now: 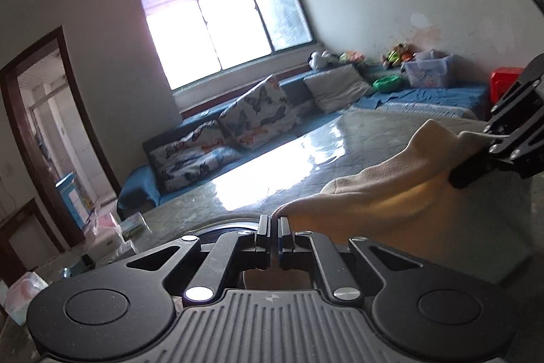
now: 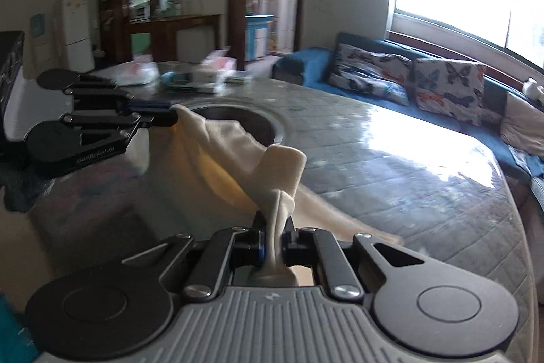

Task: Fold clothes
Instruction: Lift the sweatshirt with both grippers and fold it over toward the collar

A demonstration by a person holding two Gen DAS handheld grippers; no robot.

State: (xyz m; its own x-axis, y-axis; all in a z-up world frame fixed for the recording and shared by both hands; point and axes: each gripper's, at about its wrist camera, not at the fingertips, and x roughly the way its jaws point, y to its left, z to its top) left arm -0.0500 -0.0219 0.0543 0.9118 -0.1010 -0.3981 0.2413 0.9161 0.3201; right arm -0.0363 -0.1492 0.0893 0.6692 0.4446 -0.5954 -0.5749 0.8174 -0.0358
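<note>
We've got the cream cloth strung up above the glossy bench, one corner in each pair of tongs. Left tongs and right tongs are both clamped tight on it.

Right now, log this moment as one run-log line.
task: fold clothes | left gripper: shut on cream cloth | right gripper: shut on cream cloth | cloth: stretched between both grippers, lifted above table
</note>
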